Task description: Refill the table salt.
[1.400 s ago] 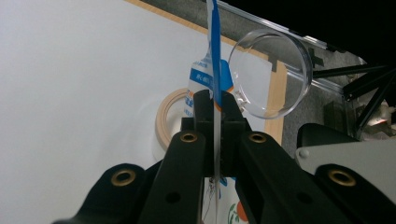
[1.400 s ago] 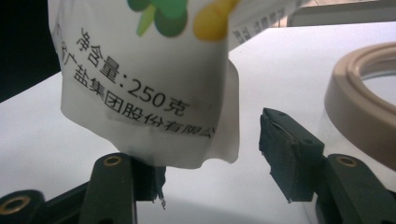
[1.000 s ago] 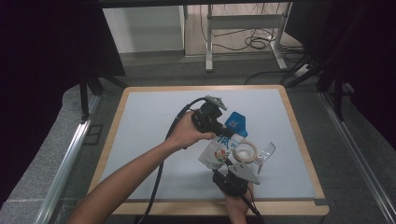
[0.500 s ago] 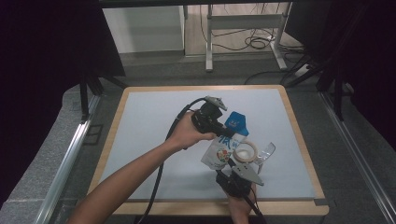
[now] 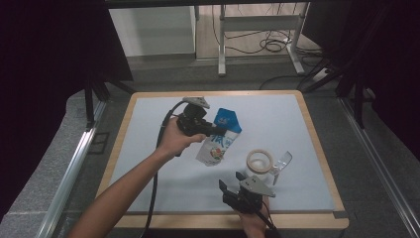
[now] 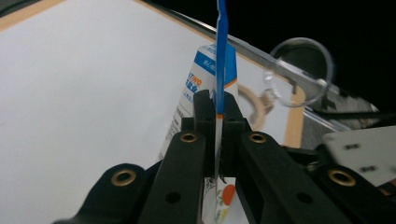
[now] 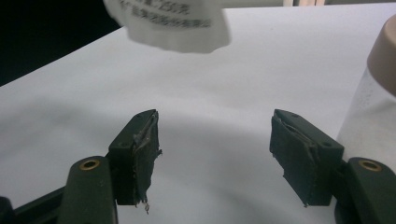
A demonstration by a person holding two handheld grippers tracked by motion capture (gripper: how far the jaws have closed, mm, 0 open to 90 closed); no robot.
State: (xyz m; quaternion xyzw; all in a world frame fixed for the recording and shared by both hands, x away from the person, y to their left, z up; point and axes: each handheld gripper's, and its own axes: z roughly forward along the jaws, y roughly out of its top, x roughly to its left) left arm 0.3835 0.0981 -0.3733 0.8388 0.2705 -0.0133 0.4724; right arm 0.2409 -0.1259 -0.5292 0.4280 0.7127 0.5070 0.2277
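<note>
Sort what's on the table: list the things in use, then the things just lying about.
In use:
- carton, pinched at its top by the left gripper
- right gripper, open with nothing in it

Lying about:
- tape roll
- clear cup on its side

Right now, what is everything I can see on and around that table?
Pouch: one, white and blue, lifted over the middle of the mat, pinched at its blue top.
Tape roll: one, beige, lying on the mat to the right of the pouch.
Clear plastic piece: one, see-through, beside the tape roll.
Mat: one, pale grey-white, on the wood-edged table.
Left gripper: one, black, shut on the pouch.
Right gripper: one, black, open, near the front edge, nothing between its jaws.
</note>
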